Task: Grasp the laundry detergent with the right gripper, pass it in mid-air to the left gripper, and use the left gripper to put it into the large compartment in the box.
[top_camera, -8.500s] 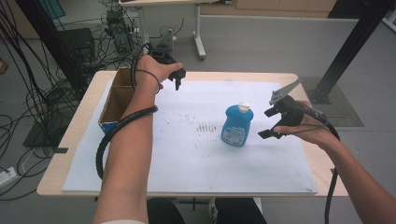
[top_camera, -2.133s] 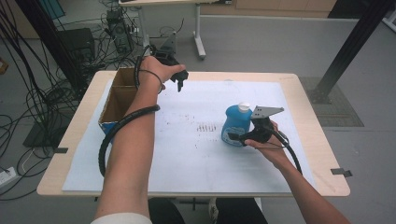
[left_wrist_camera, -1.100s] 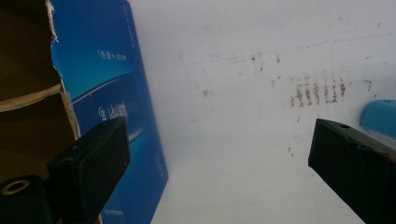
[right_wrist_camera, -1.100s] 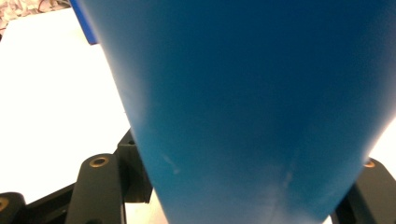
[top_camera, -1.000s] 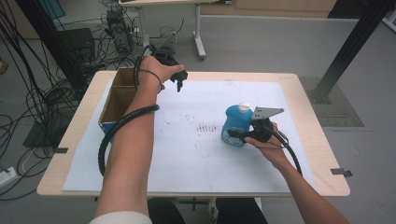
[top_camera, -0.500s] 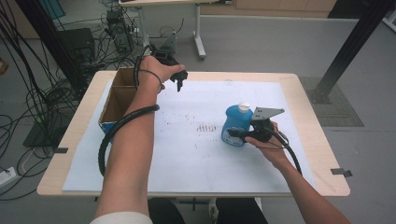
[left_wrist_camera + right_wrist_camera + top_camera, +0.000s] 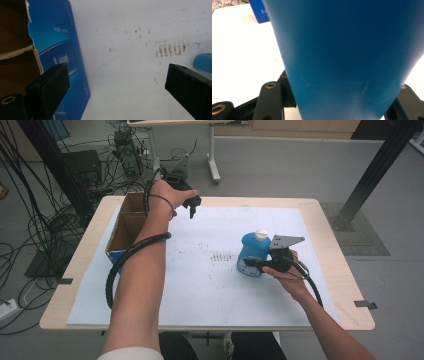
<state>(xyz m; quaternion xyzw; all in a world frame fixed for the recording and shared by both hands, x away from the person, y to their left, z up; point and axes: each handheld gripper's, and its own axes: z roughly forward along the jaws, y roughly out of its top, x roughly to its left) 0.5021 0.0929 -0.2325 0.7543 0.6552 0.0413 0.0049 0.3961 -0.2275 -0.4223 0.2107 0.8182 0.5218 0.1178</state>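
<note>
"5.0" on the blue box (image 7: 259, 11).

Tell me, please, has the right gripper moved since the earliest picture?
Yes. The right gripper has come leftward, from near the table's right edge to the blue bottle, and its jaws have just closed on it.

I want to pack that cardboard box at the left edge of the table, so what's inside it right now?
The cardboard box stands open on top, and the brown inner walls and floor on view look bare. The person's left forearm covers its near right corner, so that part stays unseen.
</note>
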